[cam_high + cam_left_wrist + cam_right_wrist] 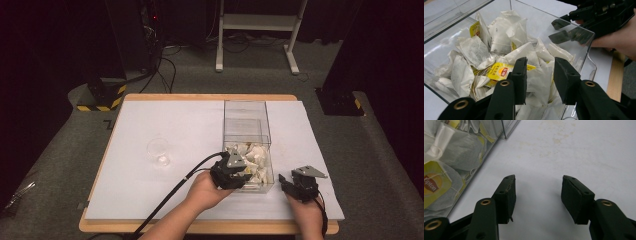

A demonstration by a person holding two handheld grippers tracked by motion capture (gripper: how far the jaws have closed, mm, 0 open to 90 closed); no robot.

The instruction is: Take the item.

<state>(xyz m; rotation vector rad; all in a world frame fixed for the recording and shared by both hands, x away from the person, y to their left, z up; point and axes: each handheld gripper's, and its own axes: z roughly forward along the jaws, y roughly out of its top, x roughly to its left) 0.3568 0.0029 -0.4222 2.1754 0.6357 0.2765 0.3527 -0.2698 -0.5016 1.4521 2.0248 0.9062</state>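
A clear plastic box (247, 120) stands on the white tabletop (170, 120), its near end heaped with white tea bags (252, 156). My left gripper (239, 176) hangs over that near end. In the left gripper view it (540, 62) is open just above the pile of tea bags (499, 42), beside a yellow Lipton tag (500, 71), and its pads press on nothing. My right gripper (291, 183) rests low to the right of the box. It (539, 178) is open over bare tabletop, with the box wall (496, 135) at its left.
A small clear cup (158, 151) stands on the tabletop left of the box. The far half of the box holds nothing. A wooden rim (210, 97) borders the table. A white frame (255, 22) and cables are on the floor behind.
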